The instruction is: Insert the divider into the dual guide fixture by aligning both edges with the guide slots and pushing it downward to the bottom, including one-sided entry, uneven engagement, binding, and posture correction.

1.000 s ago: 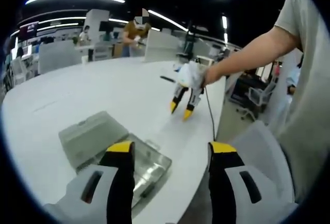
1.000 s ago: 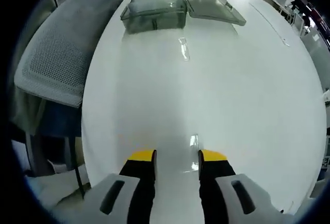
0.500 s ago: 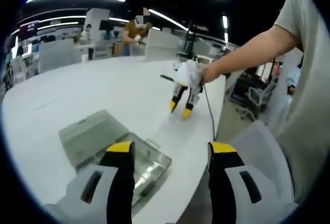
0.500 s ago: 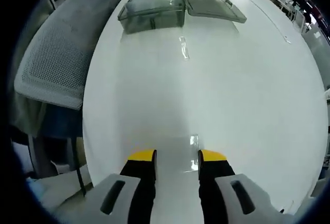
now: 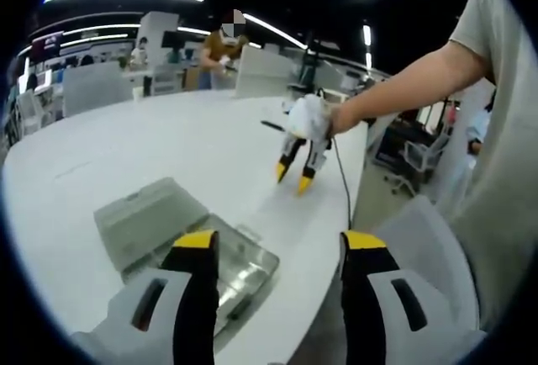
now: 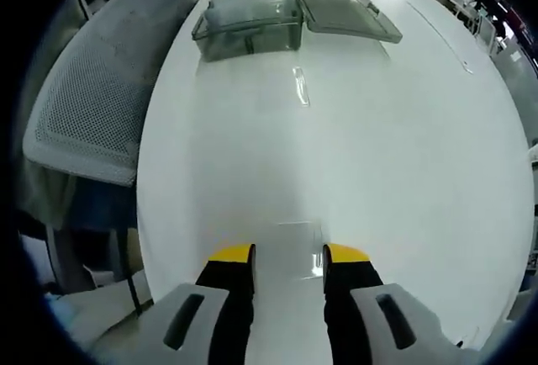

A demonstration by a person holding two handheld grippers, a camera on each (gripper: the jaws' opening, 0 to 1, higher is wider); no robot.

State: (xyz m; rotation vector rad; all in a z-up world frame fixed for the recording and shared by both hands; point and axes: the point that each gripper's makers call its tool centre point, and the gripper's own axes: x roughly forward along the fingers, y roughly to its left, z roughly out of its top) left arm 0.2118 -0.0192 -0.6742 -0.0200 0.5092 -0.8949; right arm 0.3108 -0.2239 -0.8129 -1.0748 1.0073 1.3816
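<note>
In the left gripper view my left gripper (image 5: pixel 279 243) stands wide open above the table edge, nothing between its fingers. Just under its left jaw lies the clear fixture box (image 5: pixel 227 268) with its lid (image 5: pixel 147 222) folded open. Farther along the table a hand holds my right gripper (image 5: pixel 293 179), tips down just over the tabletop. In the right gripper view my right gripper (image 6: pixel 288 254) is half closed on a clear divider (image 6: pixel 301 245), whose faint outline spans the gap. A second clear strip (image 6: pixel 298 85) lies on the table before the fixture box (image 6: pixel 250 23).
The white table (image 6: pixel 403 146) is wide and glossy. A grey mesh chair (image 6: pixel 88 104) stands against its left edge in the right gripper view. The box lid (image 6: pixel 346 12) lies flat beside the box. People and desks (image 5: pixel 220 54) are in the background.
Both grippers are almost still. The right gripper view has shifted slightly, and the top edge of the clear divider between its jaws now shows more plainly.
</note>
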